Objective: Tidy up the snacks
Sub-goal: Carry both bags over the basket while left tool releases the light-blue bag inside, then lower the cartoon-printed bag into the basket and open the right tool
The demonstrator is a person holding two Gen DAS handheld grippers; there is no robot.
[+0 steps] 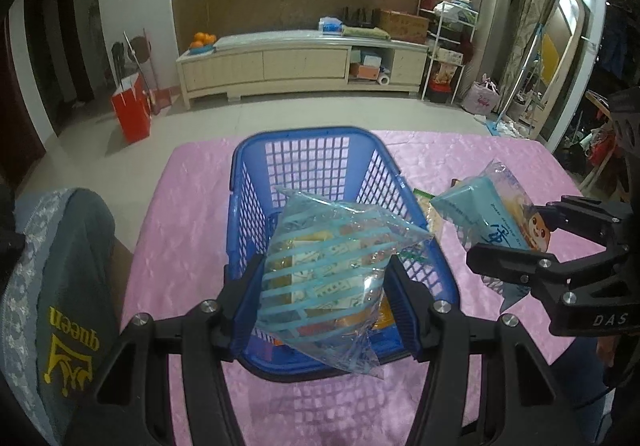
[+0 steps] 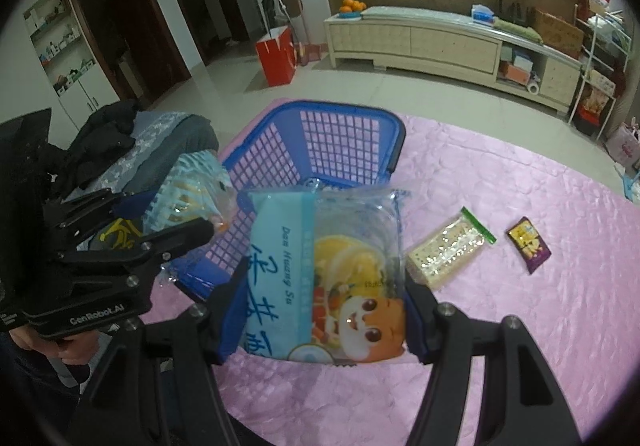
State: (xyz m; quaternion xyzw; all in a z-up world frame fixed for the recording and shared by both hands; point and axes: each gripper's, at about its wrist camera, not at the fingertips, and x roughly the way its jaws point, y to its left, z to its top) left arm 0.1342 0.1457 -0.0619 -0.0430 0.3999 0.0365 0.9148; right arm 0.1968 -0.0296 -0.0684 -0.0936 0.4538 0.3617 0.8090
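A blue plastic basket (image 1: 308,161) (image 2: 340,137) stands on the pink tablecloth (image 1: 188,213) (image 2: 500,173). My left gripper (image 1: 320,282) is shut on a clear snack bag with light-blue stripes (image 1: 332,270) (image 2: 188,189), held over the basket's near end. My right gripper (image 2: 324,290) (image 1: 532,238) is shut on a blue snack bag with a cartoon face (image 2: 332,278) (image 1: 492,213), just to the right of the basket. On the cloth further right lie a clear cracker pack with a green strip (image 2: 448,246) and a small purple packet (image 2: 528,244).
A chair back with a grey-green cover (image 1: 68,286) (image 2: 176,149) stands left of the table. Beyond the table's far edge is tiled floor with a red paper bag (image 1: 132,111) (image 2: 278,55) and a long cream cabinet (image 1: 304,61) (image 2: 448,41).
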